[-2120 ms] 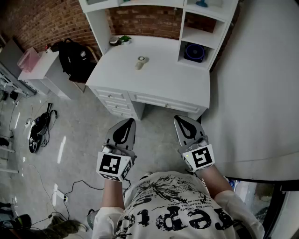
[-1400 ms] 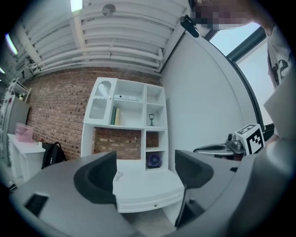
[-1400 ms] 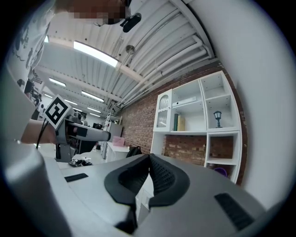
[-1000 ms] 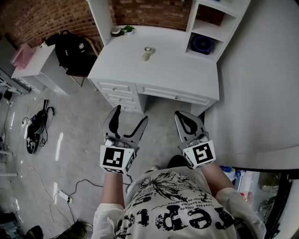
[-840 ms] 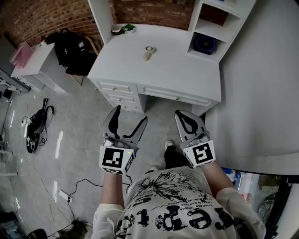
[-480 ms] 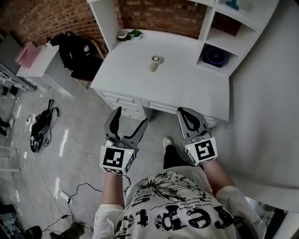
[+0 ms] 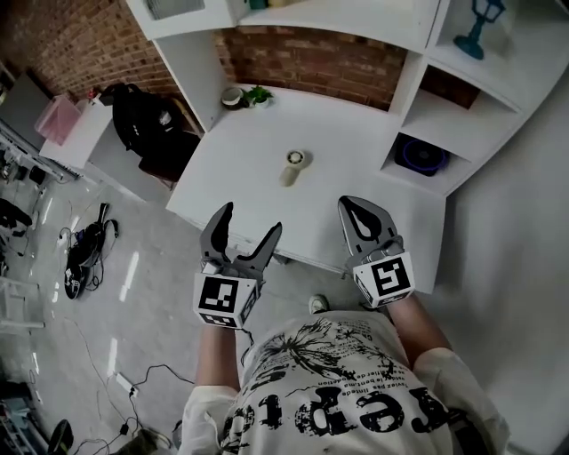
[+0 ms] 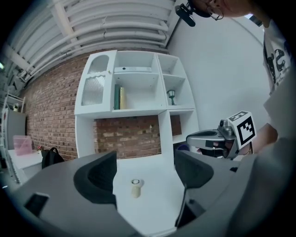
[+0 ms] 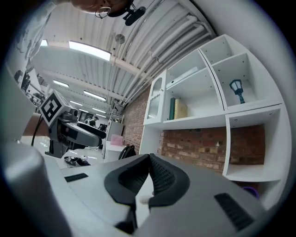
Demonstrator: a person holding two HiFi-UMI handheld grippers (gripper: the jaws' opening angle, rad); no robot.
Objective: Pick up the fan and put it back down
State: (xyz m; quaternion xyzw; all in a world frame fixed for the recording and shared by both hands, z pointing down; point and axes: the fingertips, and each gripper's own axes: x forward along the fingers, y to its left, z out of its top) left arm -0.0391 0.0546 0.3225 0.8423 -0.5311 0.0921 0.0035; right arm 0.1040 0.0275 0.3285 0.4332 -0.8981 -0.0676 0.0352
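Note:
A small cream hand-held fan (image 7: 293, 166) lies flat near the middle of the white desk (image 7: 356, 142). In the left gripper view the fan (image 8: 135, 187) shows far ahead, between the jaws. My left gripper (image 7: 248, 224) is open and empty, held in the air over the desk's front edge. My right gripper (image 7: 363, 213) is shut with nothing in it, also at the front edge, to the right of the fan. Its jaws (image 9: 149, 169) press together in the right gripper view. Both grippers are well short of the fan.
A round blue object (image 7: 421, 155) sits in the hutch's lower right cubby. A small bowl and plant (image 7: 247, 96) stand at the desk's back left. A black backpack (image 7: 147, 120) leans left of the desk. A teal lamp figure (image 7: 476, 22) stands on an upper shelf.
The left gripper went from shut to open. The person has stepped up to the desk, so both grippers now hang over its front edge instead of over the floor.

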